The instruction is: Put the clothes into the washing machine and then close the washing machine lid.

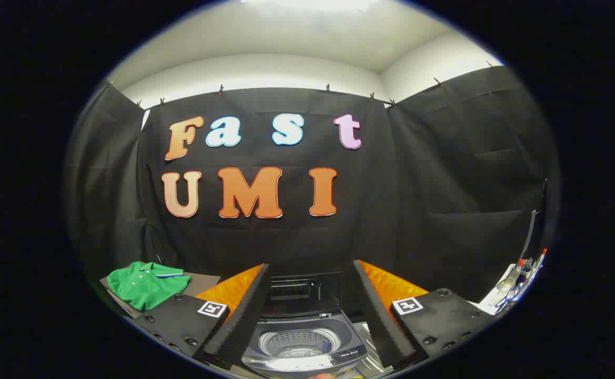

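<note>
Green shirt [147, 284] lies folded on the worktop [202, 281], off to the left beyond my fingers, not yet picked up. My hand-held gripper [307, 310] is spread wide, holding nothing. Between the fingers sits the washing machine [302, 342], lid [299, 289] up, drum looking bare. Next I'd swing left for the shirt.

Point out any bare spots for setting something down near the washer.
Free: table strip between the green shirt and the washing machine. The machine's open drum, between the open gripper fingers, holds nothing. Crowded: bottles and clutter on the far side.
</note>
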`<state>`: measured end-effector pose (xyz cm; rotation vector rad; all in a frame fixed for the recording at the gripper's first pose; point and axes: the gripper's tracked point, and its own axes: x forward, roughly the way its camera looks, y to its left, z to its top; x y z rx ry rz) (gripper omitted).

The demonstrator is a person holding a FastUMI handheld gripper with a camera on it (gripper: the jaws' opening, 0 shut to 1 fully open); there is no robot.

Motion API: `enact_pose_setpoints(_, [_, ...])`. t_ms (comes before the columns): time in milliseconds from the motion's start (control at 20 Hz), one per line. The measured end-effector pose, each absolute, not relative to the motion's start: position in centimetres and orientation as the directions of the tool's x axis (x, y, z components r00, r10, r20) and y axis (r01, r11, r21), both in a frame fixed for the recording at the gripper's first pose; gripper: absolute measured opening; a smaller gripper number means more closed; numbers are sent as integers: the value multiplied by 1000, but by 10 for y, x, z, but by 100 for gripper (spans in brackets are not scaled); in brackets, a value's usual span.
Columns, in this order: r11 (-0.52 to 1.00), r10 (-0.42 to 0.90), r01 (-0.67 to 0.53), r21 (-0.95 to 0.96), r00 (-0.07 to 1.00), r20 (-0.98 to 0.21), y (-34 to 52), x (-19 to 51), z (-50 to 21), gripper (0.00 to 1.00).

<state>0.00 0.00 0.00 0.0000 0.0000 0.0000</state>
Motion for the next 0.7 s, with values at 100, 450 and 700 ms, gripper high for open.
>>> enact_pose_setpoints(100, [1000,30,-30,0,999,-23,6,10,-4,99])
enact_pose_setpoints(450, [997,53,-53,62,999,6,41,12,2,99])
enact_pose_setpoints(700, [997,45,-46,58,999,19,62,9,2,98])
